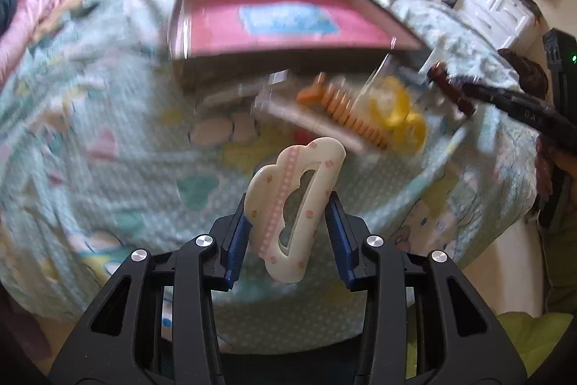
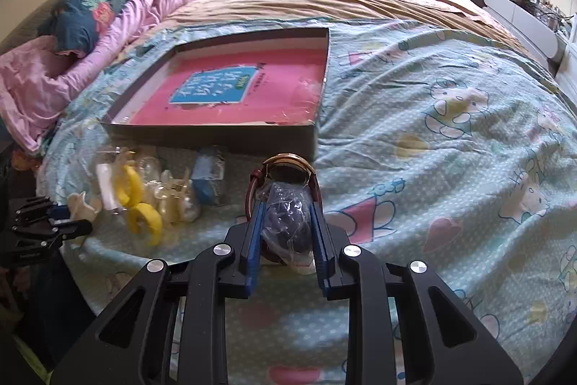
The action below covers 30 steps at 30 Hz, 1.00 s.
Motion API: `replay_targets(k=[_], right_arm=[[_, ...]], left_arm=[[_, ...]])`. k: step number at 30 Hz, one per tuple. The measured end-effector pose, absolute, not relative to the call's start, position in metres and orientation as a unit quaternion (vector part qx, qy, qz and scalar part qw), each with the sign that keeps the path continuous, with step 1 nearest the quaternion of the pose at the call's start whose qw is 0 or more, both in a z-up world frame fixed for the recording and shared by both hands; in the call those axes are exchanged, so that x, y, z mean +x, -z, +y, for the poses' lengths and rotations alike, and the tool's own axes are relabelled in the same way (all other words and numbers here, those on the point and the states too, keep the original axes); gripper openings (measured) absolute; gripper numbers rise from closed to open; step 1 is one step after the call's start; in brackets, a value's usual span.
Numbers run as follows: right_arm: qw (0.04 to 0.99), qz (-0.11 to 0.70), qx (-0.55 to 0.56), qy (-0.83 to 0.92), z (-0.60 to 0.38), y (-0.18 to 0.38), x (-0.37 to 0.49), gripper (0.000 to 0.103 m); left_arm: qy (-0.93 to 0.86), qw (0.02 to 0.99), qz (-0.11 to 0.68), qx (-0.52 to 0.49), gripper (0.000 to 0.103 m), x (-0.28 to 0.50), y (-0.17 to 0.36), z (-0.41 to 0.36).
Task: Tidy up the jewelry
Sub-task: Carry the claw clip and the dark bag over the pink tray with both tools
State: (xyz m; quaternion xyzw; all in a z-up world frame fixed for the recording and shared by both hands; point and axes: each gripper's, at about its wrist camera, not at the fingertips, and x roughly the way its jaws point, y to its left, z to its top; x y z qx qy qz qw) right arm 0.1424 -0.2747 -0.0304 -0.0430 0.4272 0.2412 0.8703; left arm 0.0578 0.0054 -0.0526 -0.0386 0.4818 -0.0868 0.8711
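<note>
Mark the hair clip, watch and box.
hair clip [image 1: 294, 201], left wrist view, on its cream body.
watch [image 2: 288, 168], right wrist view, on its case.
box [image 2: 216, 134], right wrist view, on its front wall.

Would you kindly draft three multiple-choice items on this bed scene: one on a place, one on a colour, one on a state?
1. The open box lies where relative to the loose accessories pile?
A. beyond it
B. under it
C. on the floor

2. The box's inner floor is mostly
A. green
B. pink
C. black

3. The left gripper is
A. empty
B. shut on a yellow clip
C. shut on the cloud-shaped hair clip

Answers: 1 A, the box sits farther up the bedspread; 2 B, pink around a blue label; 3 C, both pads press the clip.
</note>
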Motion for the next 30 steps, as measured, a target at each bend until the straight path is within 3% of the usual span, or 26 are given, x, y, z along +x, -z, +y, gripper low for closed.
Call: replay_targets(k=[5,8,14,30], right_arm=[[0.859,0.437,-0.051,-0.26,-0.27,0.021,0.144,0.023],[0.863,0.426,-0.12,-0.245,-0.256,0.016,0.145,0.023],[0.855,0.445,-0.047,-0.261,-0.265,0.015,0.165,0.022],[0.885,0.386,-0.056,-0.254,-0.247,-0.027,0.197,0.022]], left_arm=[[0.095,0.887,0.448,-0.054,0.032,0.073,0.025,0.01],[0.105,0.892,0.433,-0.075,0.032,0.087,0.015,0.011],[0.118,0.9,0.411,-0.088,0.032,0.107,-0.002,0.005],[0.089,0.904,0.405,-0.108,0.032,0.177,-0.003,0.029]])
